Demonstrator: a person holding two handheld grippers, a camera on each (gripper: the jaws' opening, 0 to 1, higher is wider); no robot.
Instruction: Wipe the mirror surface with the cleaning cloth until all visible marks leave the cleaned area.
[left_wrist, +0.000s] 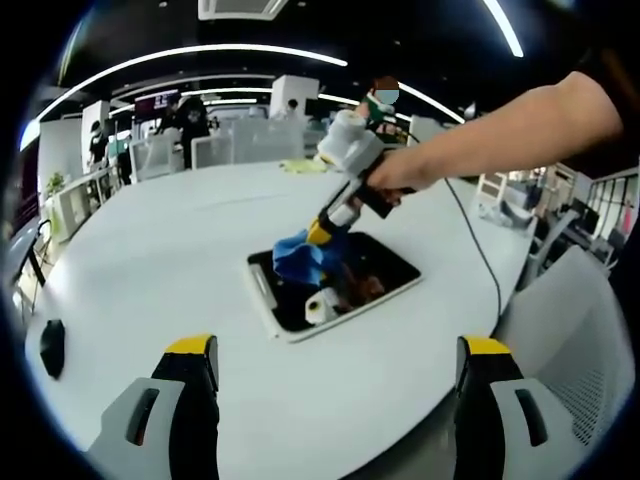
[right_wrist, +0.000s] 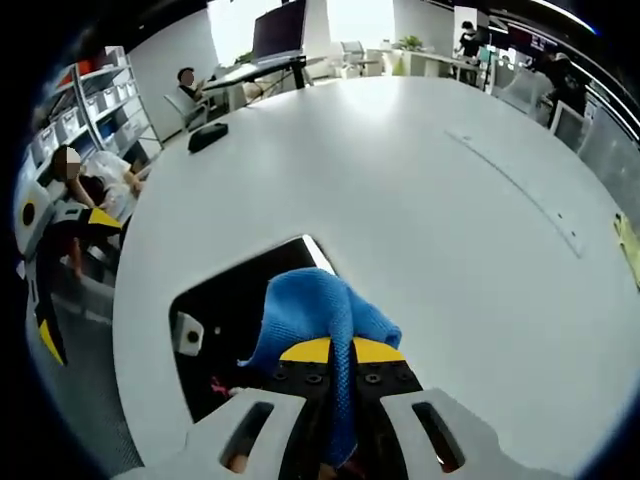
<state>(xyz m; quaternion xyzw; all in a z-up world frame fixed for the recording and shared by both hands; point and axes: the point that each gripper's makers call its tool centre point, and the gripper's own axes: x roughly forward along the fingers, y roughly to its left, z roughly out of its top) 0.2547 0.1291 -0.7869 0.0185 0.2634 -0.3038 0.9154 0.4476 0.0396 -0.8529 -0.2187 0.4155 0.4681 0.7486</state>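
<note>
The mirror (left_wrist: 340, 285) lies flat on the white desk (left_wrist: 150, 270), ahead of the left tongs (left_wrist: 335, 375), whose jaws stand wide apart, holding nothing. The right tongs (right_wrist: 332, 350) are clenched on the blue cleaning cloth (right_wrist: 315, 310), pressed onto the glass. Wiping seems under way; next the cloth should sweep toward the reddish smudge (right_wrist: 216, 384) just left of these jaws.
</note>
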